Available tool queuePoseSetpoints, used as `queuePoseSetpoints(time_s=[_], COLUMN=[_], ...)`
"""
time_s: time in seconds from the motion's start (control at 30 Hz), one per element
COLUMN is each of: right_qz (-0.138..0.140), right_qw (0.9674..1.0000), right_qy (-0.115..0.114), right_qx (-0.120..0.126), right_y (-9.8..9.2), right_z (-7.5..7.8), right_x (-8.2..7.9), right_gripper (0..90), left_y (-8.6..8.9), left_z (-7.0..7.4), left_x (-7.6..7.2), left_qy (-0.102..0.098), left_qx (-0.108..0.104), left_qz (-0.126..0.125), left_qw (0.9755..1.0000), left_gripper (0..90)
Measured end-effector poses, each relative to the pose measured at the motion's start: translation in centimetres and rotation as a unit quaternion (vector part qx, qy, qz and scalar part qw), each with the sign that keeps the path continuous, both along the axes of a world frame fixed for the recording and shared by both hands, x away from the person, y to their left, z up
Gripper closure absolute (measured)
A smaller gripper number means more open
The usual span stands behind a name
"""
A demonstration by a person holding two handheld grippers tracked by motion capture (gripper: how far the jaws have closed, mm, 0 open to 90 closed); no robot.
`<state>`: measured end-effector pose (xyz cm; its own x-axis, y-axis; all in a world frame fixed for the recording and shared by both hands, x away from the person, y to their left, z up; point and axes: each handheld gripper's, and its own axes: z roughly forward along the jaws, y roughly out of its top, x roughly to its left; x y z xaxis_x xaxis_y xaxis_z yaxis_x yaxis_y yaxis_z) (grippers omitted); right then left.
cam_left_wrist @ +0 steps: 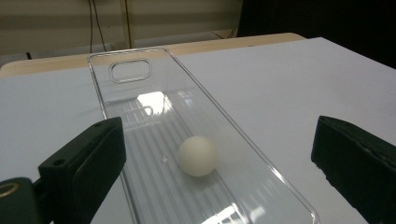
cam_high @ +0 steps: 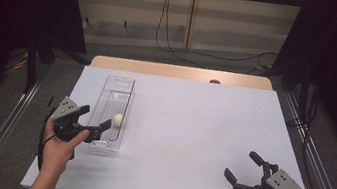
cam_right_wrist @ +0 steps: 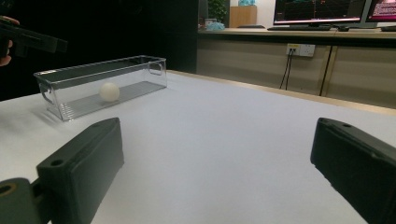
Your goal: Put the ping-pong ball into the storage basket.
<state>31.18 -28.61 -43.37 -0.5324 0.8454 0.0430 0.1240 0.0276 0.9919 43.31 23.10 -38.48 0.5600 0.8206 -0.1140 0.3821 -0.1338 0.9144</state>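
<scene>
A clear plastic bin [cam_high: 121, 79] lies lengthwise on the left part of the white table [cam_high: 192, 123]. A white ball [cam_high: 118, 119] rests inside it, toward its near end. My left gripper [cam_high: 96, 116] hangs open just above the bin's near end, its jaws wide apart, nothing between them. In the left gripper view the ball [cam_left_wrist: 198, 155] sits on the ribbed floor of the bin [cam_left_wrist: 136, 50], a short way ahead of the jaws. My right gripper [cam_high: 241, 164] is open near the front right of the table, holding nothing; its view has the bin [cam_right_wrist: 140, 70] and ball [cam_right_wrist: 109, 92] far off.
A wooden strip [cam_high: 180, 71] runs along the table's far edge. Metal rails [cam_high: 315, 162] flank the table on both sides. Cables [cam_high: 165, 33] trail on the floor behind. White table surface stretches between the bin and the right gripper.
</scene>
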Motion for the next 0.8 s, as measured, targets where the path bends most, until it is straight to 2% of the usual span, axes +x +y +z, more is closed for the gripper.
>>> queuePoseSetpoints(time_s=[0.33,0.47,0.57,0.63,0.8], right_qz=[-0.001,-0.001,-0.001,-0.002,0.000], right_qw=[1.0000,1.0000,1.0000,1.0000,1.0000], right_qy=[0.000,-0.001,0.000,0.000,-0.001], right_qx=[0.001,0.001,0.000,0.001,0.001], right_y=[0.0,0.0,-0.1,0.0,-0.1], right_z=[0.0,0.0,0.0,0.0,0.0], right_x=[0.0,0.0,0.0,-0.1,-0.1], right_gripper=[2.2,2.2,2.2,2.2,2.2], left_y=[0.7,1.0,1.2,1.3,1.5], left_z=[-0.4,-0.6,-0.8,-0.8,-1.1], left_x=[-0.8,-1.2,-1.4,-1.5,-2.0], left_qy=[-0.013,-0.009,-0.014,-0.016,-0.017], left_qx=[-0.005,0.002,-0.004,-0.002,0.000], left_qz=[0.002,0.001,0.003,-0.005,-0.001], left_qw=[0.9999,1.0000,0.9999,0.9999,0.9999], left_gripper=[3.4,3.3,3.3,3.4,3.3])
